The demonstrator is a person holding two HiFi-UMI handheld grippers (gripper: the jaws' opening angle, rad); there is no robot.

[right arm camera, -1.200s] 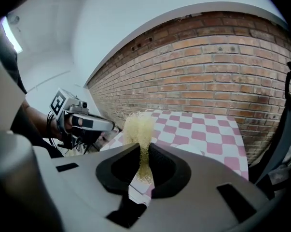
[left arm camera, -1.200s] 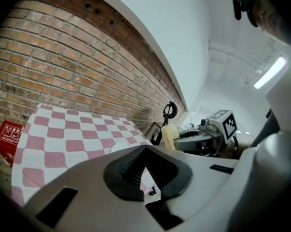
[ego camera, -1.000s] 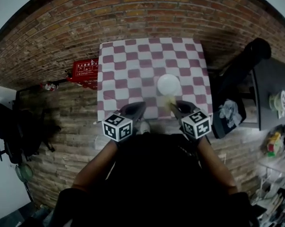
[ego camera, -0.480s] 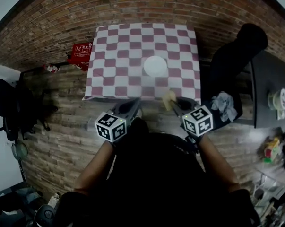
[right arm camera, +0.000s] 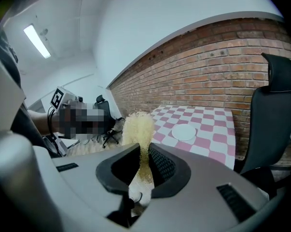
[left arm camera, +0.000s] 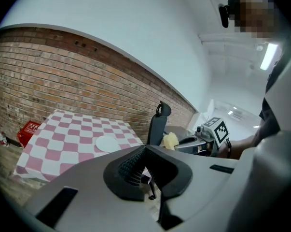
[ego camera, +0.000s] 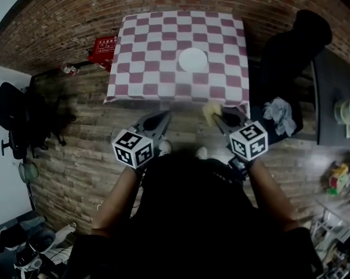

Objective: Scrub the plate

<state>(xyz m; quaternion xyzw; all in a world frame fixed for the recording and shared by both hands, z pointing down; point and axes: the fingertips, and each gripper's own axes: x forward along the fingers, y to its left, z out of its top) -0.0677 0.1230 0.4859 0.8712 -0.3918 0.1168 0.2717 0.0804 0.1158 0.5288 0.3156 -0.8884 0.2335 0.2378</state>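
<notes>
The left gripper was seen shut and empty, short of the checkered table. The white plate lay there, well apart. A yellow sponge was clamped in the right gripper. Scrubbing was judged not yet begun; the sponge had to be brought onto the plate.

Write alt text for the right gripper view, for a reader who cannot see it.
The right gripper is shut on a pale yellow sponge that sticks out past its jaws. Farther off, a white plate lies on a table with a checked cloth, near a brick wall; a black chair stands at the right.
</notes>
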